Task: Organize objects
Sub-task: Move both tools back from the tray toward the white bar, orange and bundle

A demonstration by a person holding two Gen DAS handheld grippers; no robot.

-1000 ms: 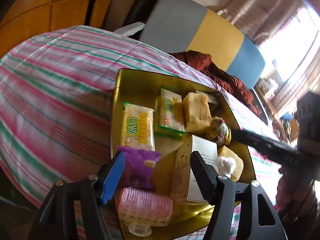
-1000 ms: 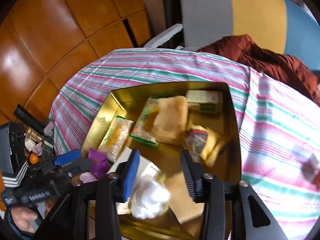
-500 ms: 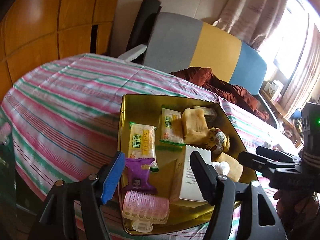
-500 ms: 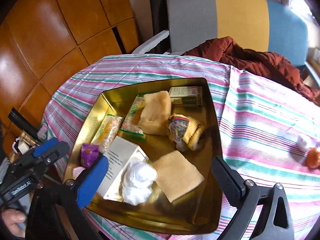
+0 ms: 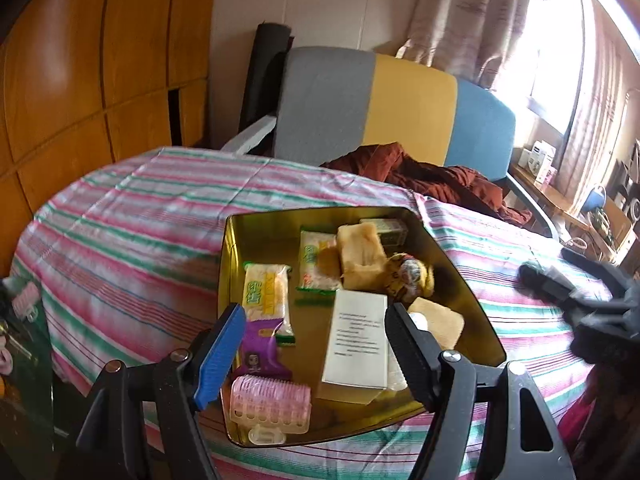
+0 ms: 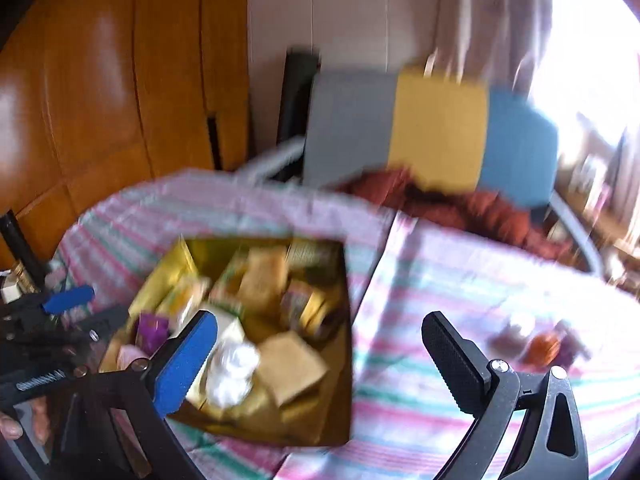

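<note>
Presently both tools are empty. The left gripper (image 5: 312,344) hangs over the near end of the gold tray (image 5: 472,304), jaws parted, holding nothing. Between and just beyond its fingers lie the purple packet (image 5: 260,350), the pink hair roller (image 5: 270,404) and the white box (image 5: 358,340), whose long axis runs away from the gripper along its line of sight.

The right gripper (image 6: 320,360) stands spread wide, also empty, over the striped tablecloth (image 6: 420,280); its view is blurred. The tray lies ahead and to its left. Ahead and to its right, outside the tray, sit a small orange object (image 6: 542,346) and a pale one (image 6: 520,324), too smeared to identify. In my judgement these loose items are the remaining work, and the right gripper is clearly the nearer.
</note>
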